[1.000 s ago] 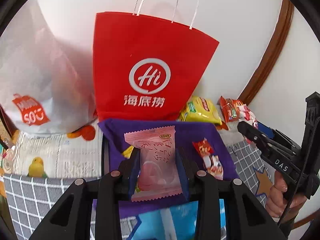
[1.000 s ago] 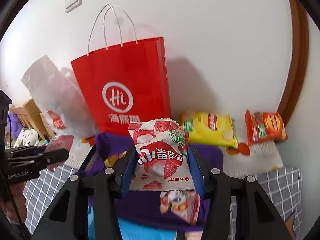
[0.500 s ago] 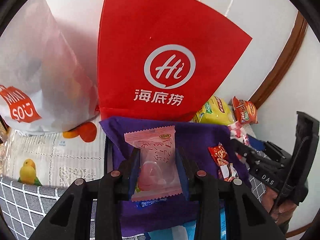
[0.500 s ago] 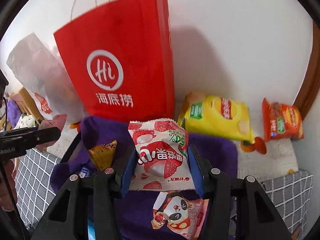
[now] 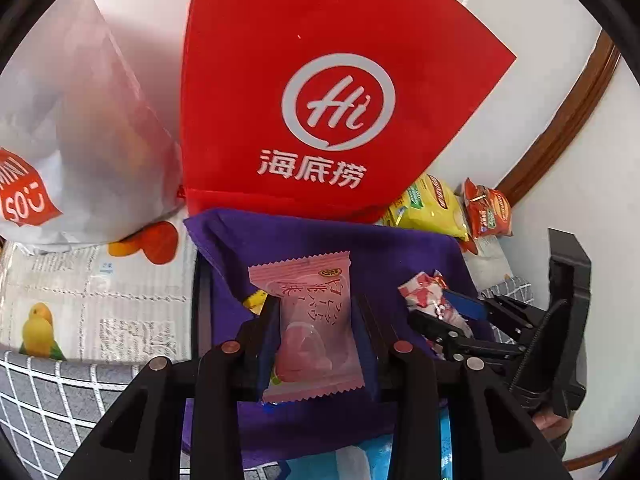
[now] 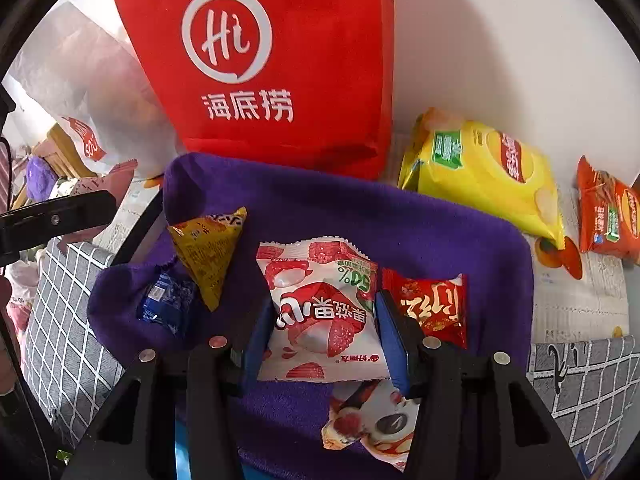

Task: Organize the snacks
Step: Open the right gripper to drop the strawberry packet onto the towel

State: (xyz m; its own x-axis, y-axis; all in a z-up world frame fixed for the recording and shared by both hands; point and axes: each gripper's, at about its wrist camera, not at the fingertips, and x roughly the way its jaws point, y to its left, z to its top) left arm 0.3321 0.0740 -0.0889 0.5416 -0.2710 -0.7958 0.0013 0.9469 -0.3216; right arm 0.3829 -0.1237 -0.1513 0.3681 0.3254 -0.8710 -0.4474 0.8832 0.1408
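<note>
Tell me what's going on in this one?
A person holding a claw in each hand is sorting snacks. The left claw grips a pink candy packet; the right claw grips a red-and-white strawberry packet. Both hang over a purple cloth where a few small snacks already lie, in front of a red bag.

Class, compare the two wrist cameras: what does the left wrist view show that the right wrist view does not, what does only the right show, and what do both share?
Only the left wrist view shows the bird print on the table covering.

Only the right wrist view shows the yellow triangular packet, blue packet, red packet and panda packet on the purple cloth.

Both show the red bag, the cloth, the yellow chip bag, the orange chip bag and both held snacks.
</note>
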